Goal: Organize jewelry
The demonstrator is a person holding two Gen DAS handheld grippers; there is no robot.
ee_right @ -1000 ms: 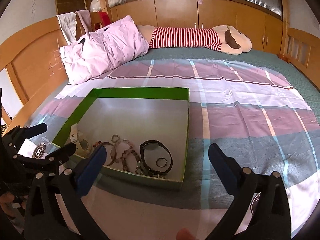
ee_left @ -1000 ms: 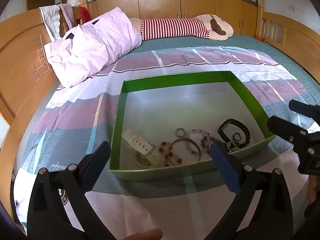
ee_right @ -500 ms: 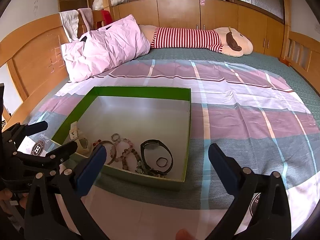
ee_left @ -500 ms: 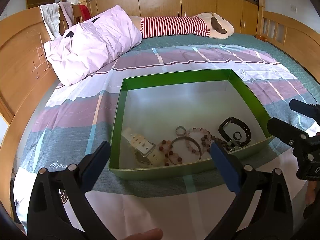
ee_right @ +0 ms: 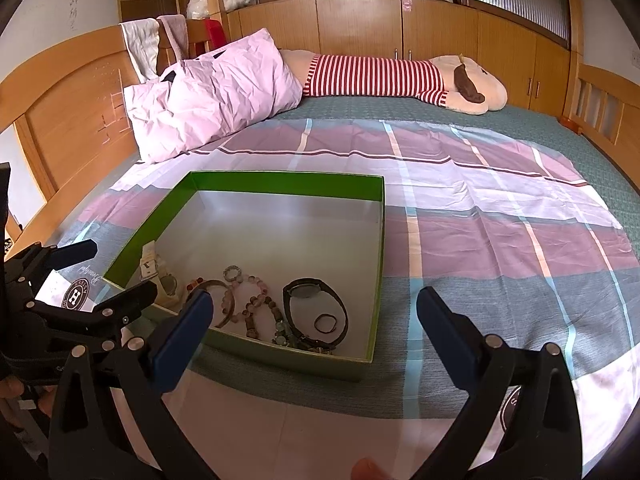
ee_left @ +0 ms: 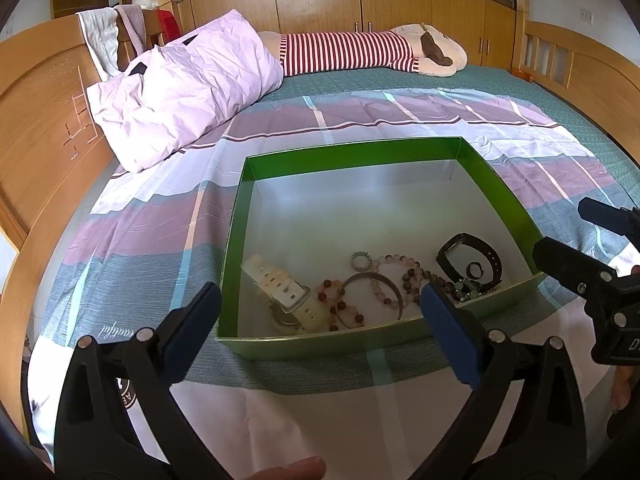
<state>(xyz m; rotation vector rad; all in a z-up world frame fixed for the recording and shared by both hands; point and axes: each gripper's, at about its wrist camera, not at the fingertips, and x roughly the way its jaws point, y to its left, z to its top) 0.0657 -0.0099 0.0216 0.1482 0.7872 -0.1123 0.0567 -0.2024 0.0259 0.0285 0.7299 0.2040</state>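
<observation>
A green box (ee_left: 352, 154) (ee_right: 280, 180) lies on the bed with jewelry along its near side. Inside are a cream watch (ee_left: 284, 292) (ee_right: 160, 276), a metal bangle (ee_left: 376, 284) (ee_right: 218, 296), bead bracelets (ee_left: 400, 276) (ee_right: 256, 300), a small ring (ee_left: 362, 260) (ee_right: 233, 272) and a black watch (ee_left: 470, 264) (ee_right: 314, 304). My left gripper (ee_left: 320, 316) hangs open in front of the box's near wall, holding nothing. My right gripper (ee_right: 312, 320) is open too, hovering near the box's near right corner. Each gripper shows in the other's view: the right (ee_left: 592, 248), the left (ee_right: 80, 276).
A pink pillow (ee_left: 180, 92) (ee_right: 212, 96) and a striped plush toy (ee_left: 360, 52) (ee_right: 392, 76) lie at the head of the bed. Wooden bed rails (ee_left: 36, 128) run along the left and the far right. The striped sheet (ee_right: 500, 232) lies flat right of the box.
Both views have tilted up a little; the box and jewelry sit slightly lower in frame. Nothing was taken hold of or let go.
</observation>
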